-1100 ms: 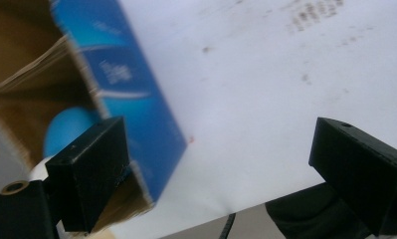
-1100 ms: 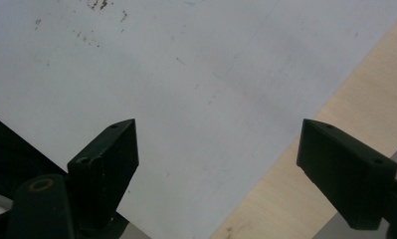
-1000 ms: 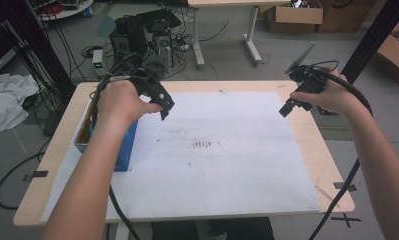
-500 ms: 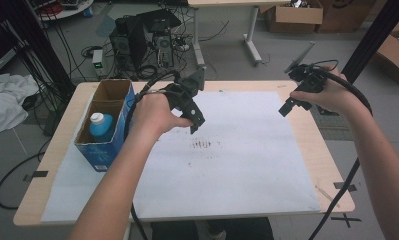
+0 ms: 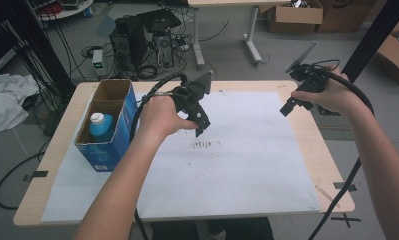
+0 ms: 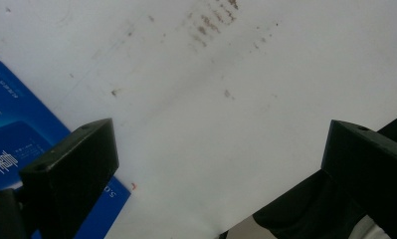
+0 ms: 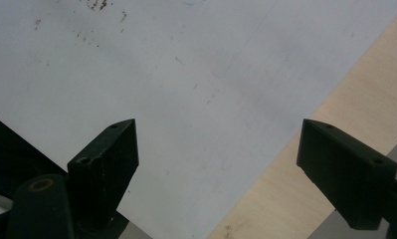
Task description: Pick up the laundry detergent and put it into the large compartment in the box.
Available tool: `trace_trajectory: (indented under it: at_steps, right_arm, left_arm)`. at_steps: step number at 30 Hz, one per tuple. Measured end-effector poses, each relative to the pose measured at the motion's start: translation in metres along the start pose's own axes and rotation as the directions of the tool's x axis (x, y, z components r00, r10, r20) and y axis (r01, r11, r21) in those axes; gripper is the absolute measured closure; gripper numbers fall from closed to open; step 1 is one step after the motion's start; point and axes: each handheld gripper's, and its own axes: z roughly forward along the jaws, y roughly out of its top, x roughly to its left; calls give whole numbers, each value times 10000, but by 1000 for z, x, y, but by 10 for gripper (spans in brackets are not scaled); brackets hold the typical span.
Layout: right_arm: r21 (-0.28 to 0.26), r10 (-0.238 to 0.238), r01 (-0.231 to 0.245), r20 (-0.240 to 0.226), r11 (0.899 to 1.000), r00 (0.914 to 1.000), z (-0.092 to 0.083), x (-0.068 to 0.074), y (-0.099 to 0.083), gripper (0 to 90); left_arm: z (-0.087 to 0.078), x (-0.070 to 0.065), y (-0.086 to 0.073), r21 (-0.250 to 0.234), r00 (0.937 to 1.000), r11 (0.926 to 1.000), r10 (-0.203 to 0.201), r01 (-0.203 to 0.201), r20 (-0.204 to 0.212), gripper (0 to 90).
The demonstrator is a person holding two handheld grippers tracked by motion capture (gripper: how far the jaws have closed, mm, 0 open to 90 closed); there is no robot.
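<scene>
A blue cardboard box (image 5: 107, 145) stands open at the table's left, holding a blue bottle with a white cap (image 5: 101, 127). My left gripper (image 5: 199, 125) hovers over the white paper sheet (image 5: 247, 165) to the right of the box, pointing down. Its jaws have just been opening and stand wide apart with nothing between them. From the left gripper view (image 6: 221, 144) I see stained paper below and a corner of the box (image 6: 17, 134). My right gripper (image 5: 287, 109) is held above the sheet's far right edge, open and empty (image 7: 218, 144).
The wooden table (image 5: 332, 165) is mostly covered by the sheet, which has small dark marks (image 5: 202, 145) near its middle. Cables trail from both grippers. Behind the table are computers, cables and cardboard boxes on the floor.
My left hand moved right from above the box to the middle of the sheet, uncovering the bottle inside. The right hand stayed put.
</scene>
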Motion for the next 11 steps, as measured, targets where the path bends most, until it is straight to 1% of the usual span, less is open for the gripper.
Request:
trace_trajectory:
  at_steps: [4, 5, 11]
  right_arm:
    - [35, -15, 15, 22, 10000, 10000, 1, 0, 0, 168]
    - [18, -11, 11, 5, 10000, 10000, 1, 1, 1, 168]
    - [26, -68, 68, -3, 10000, 10000, 1, 3, 1, 168]
  left_arm:
    - [0, 0, 0, -40, 10000, 10000, 32, -32, 17, 20]
    - [-1, 1, -1, -23, 9999, 10000, 97, -96, 103, 20]
    - [-1, 1, -1, -14, 9999, 10000, 98, -97, 112, 20]
